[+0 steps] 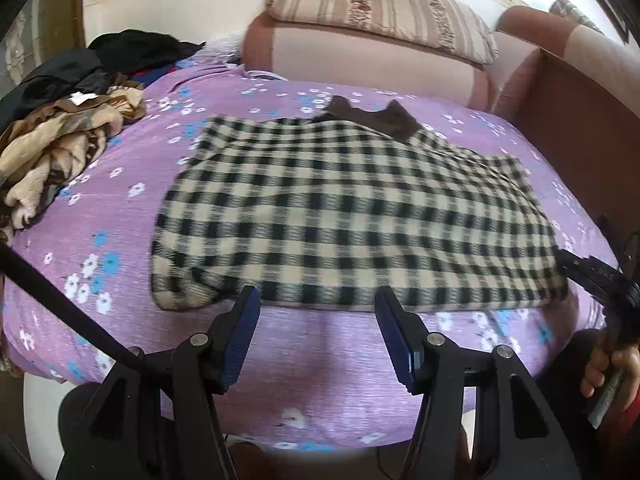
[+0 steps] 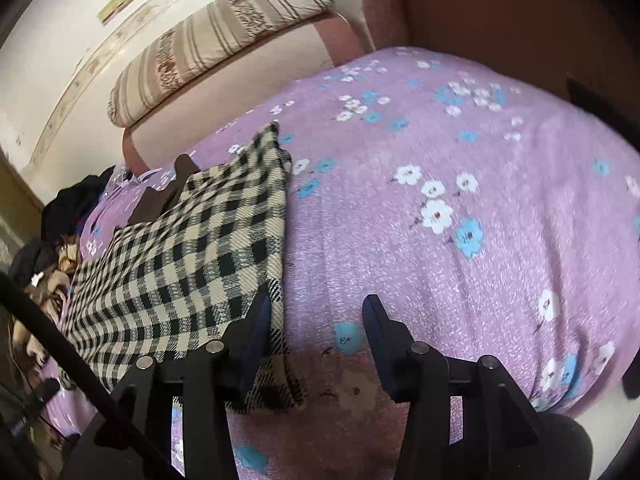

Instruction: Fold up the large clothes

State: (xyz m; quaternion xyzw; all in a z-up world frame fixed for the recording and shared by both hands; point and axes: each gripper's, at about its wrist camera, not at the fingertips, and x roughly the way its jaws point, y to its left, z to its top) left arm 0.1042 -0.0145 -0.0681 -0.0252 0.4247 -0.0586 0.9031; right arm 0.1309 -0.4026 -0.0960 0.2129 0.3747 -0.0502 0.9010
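Observation:
A beige-and-black checked garment (image 1: 352,216) with a brown collar (image 1: 384,120) lies spread flat on the purple flowered bed cover (image 1: 320,360). My left gripper (image 1: 316,300) is open and empty, just in front of the garment's near hem. In the left wrist view my right gripper (image 1: 592,276) shows at the garment's right corner. In the right wrist view my right gripper (image 2: 312,308) is open above the garment (image 2: 180,264), whose right edge lies under the left finger (image 2: 256,332); nothing is held.
A heap of brown, tan and dark clothes (image 1: 68,136) lies at the bed's left side. A pink sofa back (image 1: 360,60) with a striped cushion (image 1: 380,8) stands behind. A brown wooden bed end (image 1: 580,128) is at the right.

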